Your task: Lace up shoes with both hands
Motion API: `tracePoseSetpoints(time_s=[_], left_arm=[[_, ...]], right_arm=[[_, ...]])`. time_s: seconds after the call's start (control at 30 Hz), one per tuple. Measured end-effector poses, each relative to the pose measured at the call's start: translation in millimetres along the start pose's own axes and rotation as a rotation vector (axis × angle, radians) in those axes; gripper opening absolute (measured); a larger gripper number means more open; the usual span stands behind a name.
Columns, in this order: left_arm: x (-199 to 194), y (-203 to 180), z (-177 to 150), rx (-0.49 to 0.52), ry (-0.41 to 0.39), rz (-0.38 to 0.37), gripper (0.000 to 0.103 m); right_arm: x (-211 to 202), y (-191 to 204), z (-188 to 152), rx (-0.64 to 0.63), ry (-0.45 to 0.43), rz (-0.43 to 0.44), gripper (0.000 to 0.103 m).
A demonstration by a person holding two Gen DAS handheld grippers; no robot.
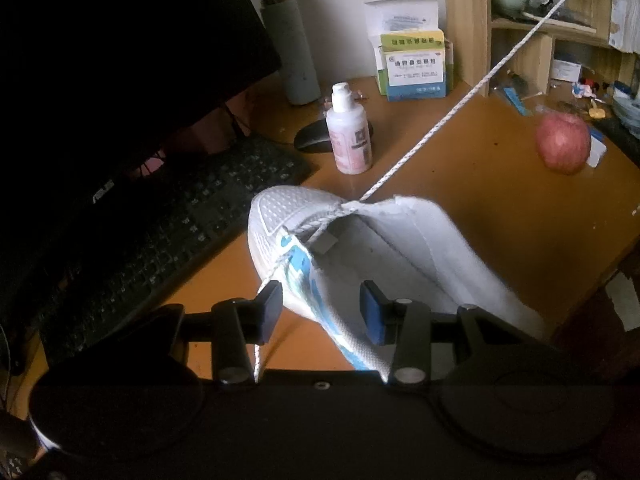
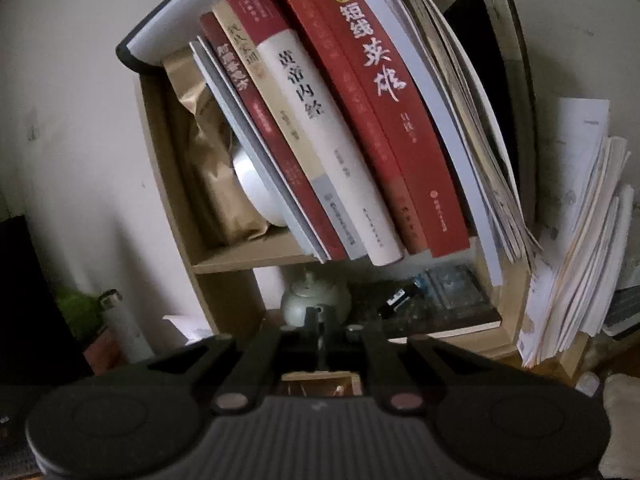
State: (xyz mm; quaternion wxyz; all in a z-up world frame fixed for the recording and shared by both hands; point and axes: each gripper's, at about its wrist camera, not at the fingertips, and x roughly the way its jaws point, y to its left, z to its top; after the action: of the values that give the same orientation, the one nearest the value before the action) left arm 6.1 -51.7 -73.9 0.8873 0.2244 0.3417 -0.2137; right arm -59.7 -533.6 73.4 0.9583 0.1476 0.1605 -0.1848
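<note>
A white shoe with blue trim (image 1: 360, 248) lies on the orange desk (image 1: 480, 168), toe pointing away. A white lace (image 1: 460, 104) runs taut from an eyelet near the toe up to the top right, out of view. Another lace strand (image 1: 272, 272) drops along the shoe's left side past my left finger. My left gripper (image 1: 320, 312) is open, its fingers either side of the shoe's blue-trimmed left wall. My right gripper (image 2: 320, 336) is raised, facing a bookshelf, with its jaws closed together; the lace does not show between them.
Left wrist view: a black keyboard (image 1: 160, 232) and monitor (image 1: 100, 60) at left, a pink-white bottle (image 1: 348, 136), a mouse (image 1: 316, 136), a flask (image 1: 292, 48), boxes (image 1: 416, 64), a red apple (image 1: 564, 144). Right wrist view: a bookshelf of books (image 2: 340, 120), a teapot (image 2: 312, 296), stacked papers (image 2: 576, 240).
</note>
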Motion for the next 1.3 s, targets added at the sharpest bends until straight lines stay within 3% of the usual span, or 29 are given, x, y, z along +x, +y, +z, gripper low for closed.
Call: tracePoseSetpoints(time_s=[0.27, 0.43, 0.57, 0.7, 0.8, 0.97, 1.03, 1.17, 1.27, 1.3], left_arm=[[0, 2, 0, -0.012, 0.005, 0.011, 0.041], [-21, -4, 12, 0.01, -0.048, -0.021, 0.041], [-38, -13, 30, 0.019, -0.118, -0.089, 0.041], [-52, -17, 48, -0.061, -0.169, -0.243, 0.041], [-58, -16, 53, -0.116, -0.182, -0.301, 0.04], [-59, -15, 52, -0.143, -0.182, -0.299, 0.033], [-57, -13, 50, -0.148, -0.172, -0.295, 0.024], [-53, -7, 48, -0.179, -0.157, -0.284, 0.022], [-52, -5, 48, -0.186, -0.157, -0.283, 0.014], [-51, -4, 49, -0.186, -0.156, -0.281, 0.004]], right_arm=[[-9, -6, 9, 0.015, -0.036, -0.013, 0.002], [-4, 24, -4, 0.002, 0.076, 0.217, 0.002], [17, 95, -52, 0.027, 0.289, 0.522, 0.002], [40, 167, -99, 0.06, 0.486, 0.756, 0.002], [50, 202, -118, 0.053, 0.567, 0.851, 0.002], [54, 235, -128, -0.03, 0.631, 0.932, 0.003], [54, 243, -129, -0.075, 0.635, 0.946, 0.003], [54, 254, -131, -0.148, 0.639, 0.972, 0.003], [50, 258, -135, -0.203, 0.64, 0.978, 0.003], [49, 261, -136, -0.215, 0.643, 0.982, 0.003]])
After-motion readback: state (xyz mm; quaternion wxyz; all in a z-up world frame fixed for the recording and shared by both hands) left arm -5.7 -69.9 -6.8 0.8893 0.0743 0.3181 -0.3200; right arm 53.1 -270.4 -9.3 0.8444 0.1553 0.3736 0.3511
